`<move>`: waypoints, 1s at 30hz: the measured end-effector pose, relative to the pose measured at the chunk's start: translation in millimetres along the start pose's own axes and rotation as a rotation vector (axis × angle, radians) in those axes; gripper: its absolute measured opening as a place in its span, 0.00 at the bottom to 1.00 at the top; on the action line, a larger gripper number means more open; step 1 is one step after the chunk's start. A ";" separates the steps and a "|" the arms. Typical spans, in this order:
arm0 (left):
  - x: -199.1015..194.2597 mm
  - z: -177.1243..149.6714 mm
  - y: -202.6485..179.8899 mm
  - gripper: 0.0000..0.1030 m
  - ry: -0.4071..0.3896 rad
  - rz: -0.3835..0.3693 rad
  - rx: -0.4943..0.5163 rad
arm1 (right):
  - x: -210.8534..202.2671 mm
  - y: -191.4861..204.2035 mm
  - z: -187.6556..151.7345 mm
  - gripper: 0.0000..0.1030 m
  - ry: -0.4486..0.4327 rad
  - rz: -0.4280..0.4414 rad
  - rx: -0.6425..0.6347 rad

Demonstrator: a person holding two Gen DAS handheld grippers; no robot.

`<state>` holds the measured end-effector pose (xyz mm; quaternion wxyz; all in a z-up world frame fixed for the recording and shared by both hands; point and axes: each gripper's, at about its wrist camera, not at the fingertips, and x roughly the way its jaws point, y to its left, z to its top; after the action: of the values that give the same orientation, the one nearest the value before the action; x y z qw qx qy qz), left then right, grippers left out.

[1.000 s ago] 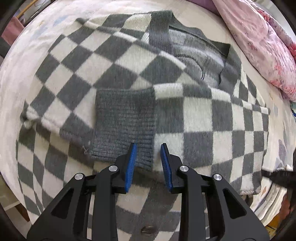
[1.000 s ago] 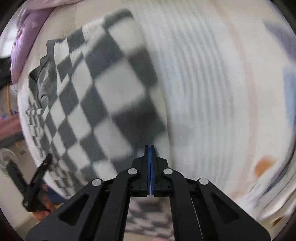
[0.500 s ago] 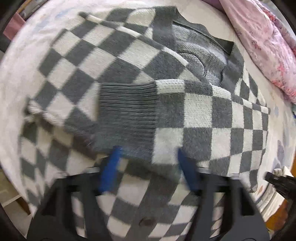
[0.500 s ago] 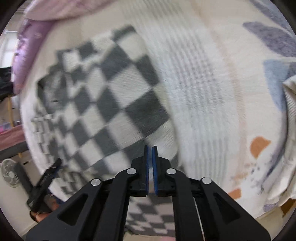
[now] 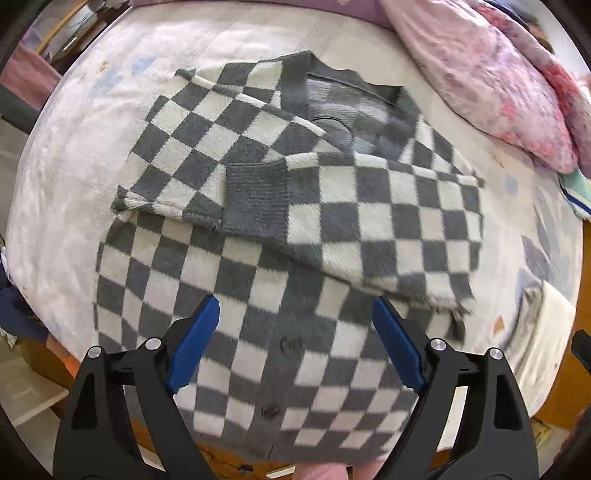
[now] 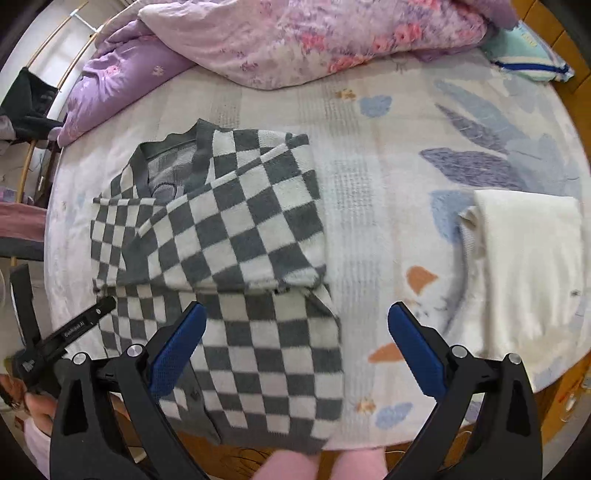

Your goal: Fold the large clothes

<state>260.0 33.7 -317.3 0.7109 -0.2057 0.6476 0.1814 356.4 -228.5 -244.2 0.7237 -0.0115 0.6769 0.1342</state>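
Bed [image 6: 369,155] carries cardigan [image 6: 236,236], towel [image 6: 528,258], quilt [image 6: 295,37].

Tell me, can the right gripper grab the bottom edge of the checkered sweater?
Probably yes. The right gripper is open and holds nothing, and the checkered sweater has its bottom hem lying bare at the bed's near edge, just below the fingers.

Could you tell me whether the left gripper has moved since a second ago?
Yes. The left gripper has pulled back from the grey cuff toward the cardigan's buttoned hem, opening wide.

daylit bed [image 6: 424,155] with pastel sheet, pink quilt [image 6: 314,33] piled at its head.
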 end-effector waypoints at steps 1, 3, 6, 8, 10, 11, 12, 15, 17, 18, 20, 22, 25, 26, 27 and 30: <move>-9.0 -5.7 -1.4 0.83 -0.004 -0.005 0.006 | -13.4 -6.1 -6.8 0.92 -0.007 -0.004 -0.007; -23.5 -16.1 -4.3 0.83 -0.003 -0.028 0.013 | -34.3 -7.6 -21.4 0.92 -0.024 -0.010 -0.022; -50.3 -39.0 -8.4 0.86 0.012 -0.071 0.028 | -65.3 -15.5 -39.2 0.92 -0.042 -0.032 -0.014; -67.9 -54.5 -12.1 0.86 -0.006 -0.077 0.044 | -85.7 -21.0 -51.0 0.92 -0.062 -0.017 0.005; -85.4 -73.7 -15.9 0.86 -0.016 -0.098 0.046 | -102.9 -25.9 -63.1 0.92 -0.082 -0.010 0.026; -93.6 -83.3 -18.1 0.86 -0.023 -0.113 0.047 | -112.1 -28.9 -69.7 0.92 -0.096 -0.009 0.036; -99.5 -89.9 -20.0 0.86 -0.029 -0.122 0.051 | -122.4 -32.5 -79.1 0.92 -0.117 -0.003 0.048; -119.5 -115.8 -29.2 0.86 -0.065 -0.121 0.077 | -140.9 -40.6 -102.3 0.92 -0.146 0.012 0.057; -129.9 -132.0 -35.7 0.87 -0.082 -0.117 0.099 | -150.4 -46.2 -118.0 0.92 -0.163 0.019 0.060; -136.5 -141.9 -38.8 0.87 -0.099 -0.116 0.106 | -156.0 -50.1 -128.8 0.92 -0.174 0.028 0.063; -148.3 -162.3 -43.6 0.87 -0.121 -0.131 0.113 | -163.6 -55.9 -144.0 0.92 -0.190 0.041 0.071; -155.6 -179.2 -44.8 0.86 -0.126 -0.133 0.107 | -172.4 -62.7 -165.4 0.92 -0.213 0.044 0.074; -167.9 -211.5 -45.0 0.86 -0.136 -0.142 0.100 | -182.6 -70.7 -192.0 0.92 -0.237 0.050 0.069; -172.8 -223.0 -44.5 0.87 -0.146 -0.134 0.104 | -186.0 -73.9 -201.0 0.92 -0.248 0.053 0.073; -175.3 -230.2 -43.7 0.87 -0.150 -0.123 0.109 | -188.7 -76.7 -208.3 0.92 -0.256 0.053 0.081; -188.5 -258.8 -39.1 0.87 -0.158 -0.078 0.120 | -199.7 -84.5 -237.4 0.92 -0.274 0.071 0.116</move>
<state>43.5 -134.4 -147.1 0.7772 -0.1727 0.5909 0.1299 132.8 -392.7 -81.7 0.8036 0.0731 0.5782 0.1207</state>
